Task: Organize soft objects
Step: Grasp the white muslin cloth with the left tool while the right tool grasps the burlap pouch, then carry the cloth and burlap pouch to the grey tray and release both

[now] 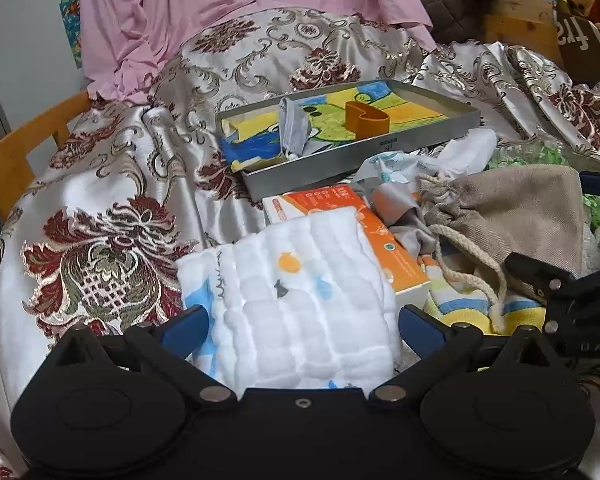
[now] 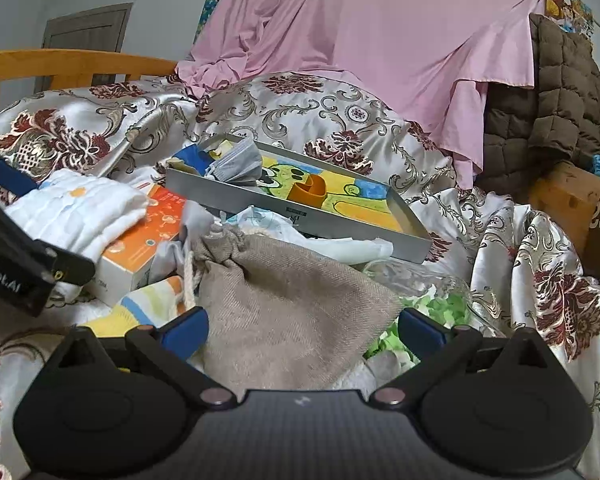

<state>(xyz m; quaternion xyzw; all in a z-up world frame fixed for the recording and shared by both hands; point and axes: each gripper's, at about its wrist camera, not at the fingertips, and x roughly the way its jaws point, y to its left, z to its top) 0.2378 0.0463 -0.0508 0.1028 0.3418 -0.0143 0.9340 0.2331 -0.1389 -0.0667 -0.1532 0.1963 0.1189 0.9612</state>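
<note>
Soft objects remain heaped beside the grey tray (image 1: 380, 148): white cloth (image 1: 296, 304) before the spread left gripper (image 1: 304, 324), burlap pouch (image 2: 296, 300) before the spread right gripper (image 2: 304, 326). Sorting barely begun.

A home bedroom: a bed with a wooden rail (image 2: 60, 64) carried a floral satin bedspread (image 1: 112, 184), a draped pink sheet (image 2: 372, 40) and a brown quilted blanket (image 2: 556, 96).
</note>
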